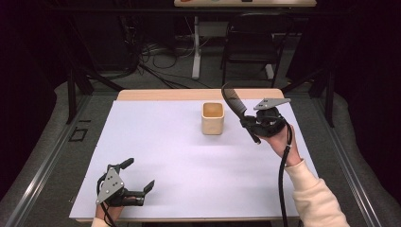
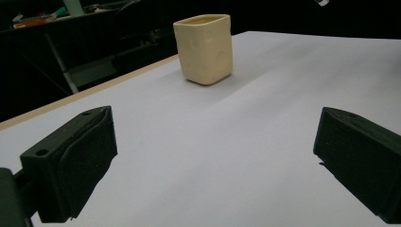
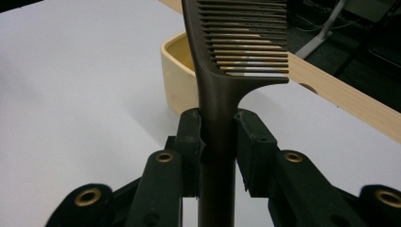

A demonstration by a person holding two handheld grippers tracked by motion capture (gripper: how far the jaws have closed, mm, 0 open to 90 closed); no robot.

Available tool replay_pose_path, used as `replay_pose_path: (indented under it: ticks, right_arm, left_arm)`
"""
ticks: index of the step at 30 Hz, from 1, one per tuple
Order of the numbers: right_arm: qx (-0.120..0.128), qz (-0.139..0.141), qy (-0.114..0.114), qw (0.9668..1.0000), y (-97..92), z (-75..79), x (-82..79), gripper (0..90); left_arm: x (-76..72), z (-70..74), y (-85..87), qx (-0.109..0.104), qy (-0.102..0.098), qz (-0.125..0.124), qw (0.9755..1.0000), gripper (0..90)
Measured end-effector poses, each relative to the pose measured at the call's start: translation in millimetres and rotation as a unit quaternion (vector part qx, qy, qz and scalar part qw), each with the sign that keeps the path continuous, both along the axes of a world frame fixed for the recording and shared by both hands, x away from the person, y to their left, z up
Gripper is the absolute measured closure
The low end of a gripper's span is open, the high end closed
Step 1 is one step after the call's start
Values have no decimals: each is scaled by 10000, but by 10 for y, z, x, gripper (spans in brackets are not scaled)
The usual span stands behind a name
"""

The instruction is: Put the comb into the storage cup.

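A cream, square-sided cup (image 1: 213, 118) stands upright on the white table top (image 1: 165, 151), toward the back middle. My right gripper (image 1: 247, 121) hovers just right of the cup, shut on the handle of a dark brown comb (image 1: 232, 102). In the right gripper view the comb (image 3: 236, 52) rises between the pads with its teeth pointing right, and the cup (image 3: 179, 78) sits behind it. My left gripper (image 1: 137, 174) rests at the table's front left corner, open. The left gripper view has nothing between the jaws and the cup (image 2: 204, 47) far ahead.
A wooden strip (image 1: 189, 94) runs along the table's far edge. Beyond it stand a black chair (image 1: 250, 42), a white desk leg (image 1: 196, 47) and loose cables on the floor. A metal rail (image 1: 42, 161) borders the table on the left.
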State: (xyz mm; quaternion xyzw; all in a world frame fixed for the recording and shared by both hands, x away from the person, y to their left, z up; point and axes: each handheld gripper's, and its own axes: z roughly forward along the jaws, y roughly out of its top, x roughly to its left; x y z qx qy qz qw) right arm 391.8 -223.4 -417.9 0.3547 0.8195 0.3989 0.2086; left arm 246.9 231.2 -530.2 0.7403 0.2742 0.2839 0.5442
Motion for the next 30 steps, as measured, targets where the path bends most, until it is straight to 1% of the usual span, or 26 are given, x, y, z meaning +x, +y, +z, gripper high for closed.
replay_pose_path:
  ticks: [14,30]
  right_arm:
    - [-9,23,-76,10000,87,84,84,723]
    - [-27,-16,-140,9999,151,122,175,723]
  left_arm:
    - [-1,1,6,-8,-15,6,10000,2]
    - [0,1,5,-16,-27,12,10000,3]
